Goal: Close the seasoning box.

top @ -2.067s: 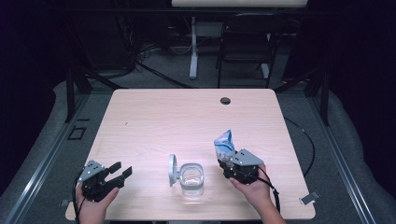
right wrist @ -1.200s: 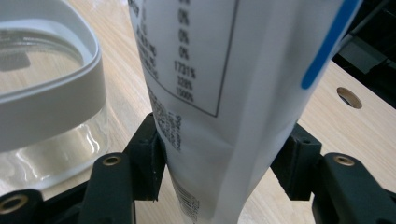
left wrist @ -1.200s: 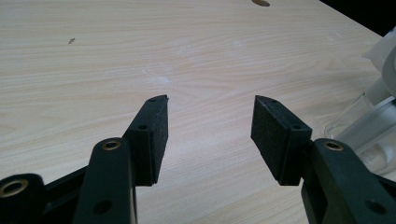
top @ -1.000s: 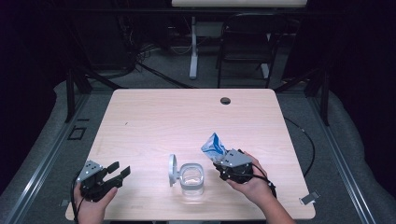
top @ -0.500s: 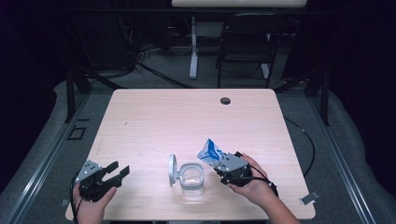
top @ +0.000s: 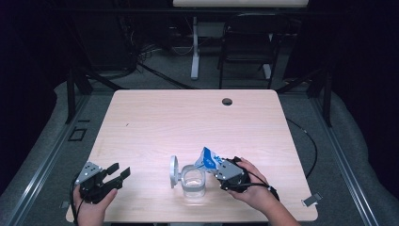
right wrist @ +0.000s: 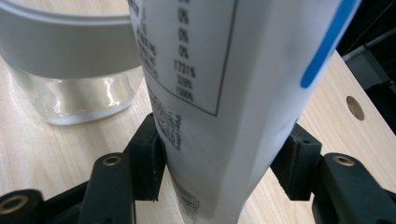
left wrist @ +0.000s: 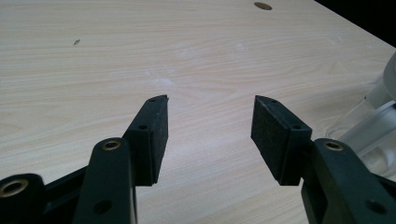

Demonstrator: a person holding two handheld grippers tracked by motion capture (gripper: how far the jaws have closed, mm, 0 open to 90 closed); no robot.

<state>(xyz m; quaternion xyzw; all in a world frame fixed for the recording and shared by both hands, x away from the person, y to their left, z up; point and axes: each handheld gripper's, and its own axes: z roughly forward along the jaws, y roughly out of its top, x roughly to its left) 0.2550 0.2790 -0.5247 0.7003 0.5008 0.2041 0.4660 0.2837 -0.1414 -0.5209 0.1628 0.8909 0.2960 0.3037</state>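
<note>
While your hands rest at the near edge of the table (top: 188, 117), the clear jar (top: 194, 180) stands between them, and it serves as the landmark for everything else. Its glass body looks empty as far as you can see, and its round lid (top: 174, 171) is swung open on the jar's left side, standing upright. Just to the right of the jar, your right gripper (top: 219, 170) is clamped on a blue-and-white pouch (top: 210, 160), whose upper end leans over the jar's rim. From the right gripper view, the pouch (right wrist: 224, 93) sits squeezed between both jaws, with the jar (right wrist: 74, 60) just beside it. Well to the left of the jar, your left gripper (top: 117, 174) holds nothing, its jaws spread apart over bare wood.
</note>
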